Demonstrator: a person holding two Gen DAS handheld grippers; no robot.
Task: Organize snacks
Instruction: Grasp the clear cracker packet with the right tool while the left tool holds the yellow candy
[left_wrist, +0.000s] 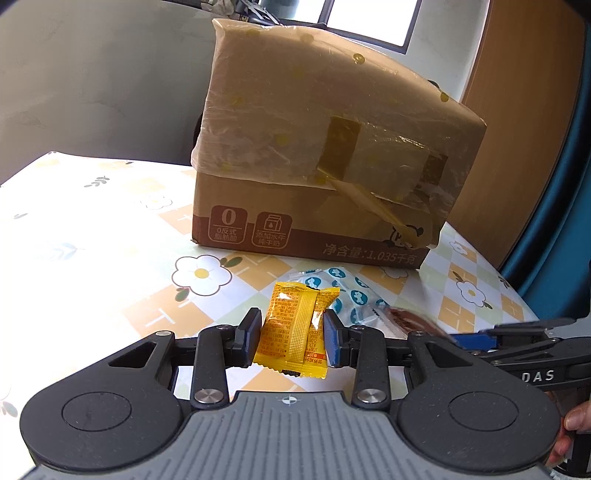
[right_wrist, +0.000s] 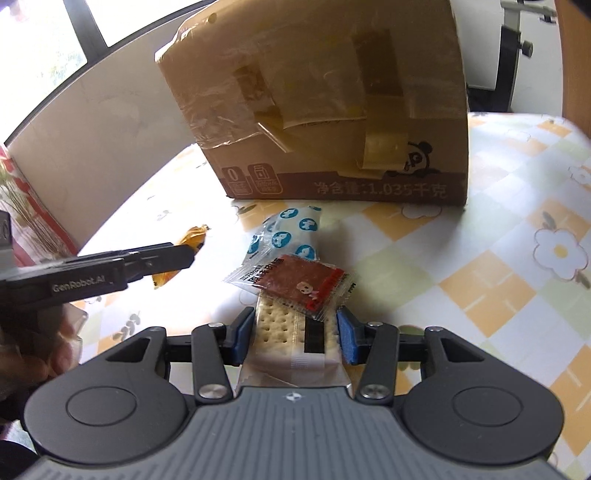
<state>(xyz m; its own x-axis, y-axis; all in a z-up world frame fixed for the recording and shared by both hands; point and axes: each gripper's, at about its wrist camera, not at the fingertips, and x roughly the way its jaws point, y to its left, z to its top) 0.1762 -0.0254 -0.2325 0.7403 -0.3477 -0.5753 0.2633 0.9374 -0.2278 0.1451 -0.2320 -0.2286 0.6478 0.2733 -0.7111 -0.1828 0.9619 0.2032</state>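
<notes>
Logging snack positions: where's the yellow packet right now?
In the left wrist view the yellow packet sits between the left gripper fingers, in front of the cardboard box, left of the blue-dotted packet.

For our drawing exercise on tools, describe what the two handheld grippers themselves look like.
Both the left gripper and the right gripper have black linkage arms with silver screws, round black discs, a ribbed grey base and blue-padded fingers. White lettering marks their sides: "GenRobot.AI" on the left, "DAS" visible on the right.
</notes>
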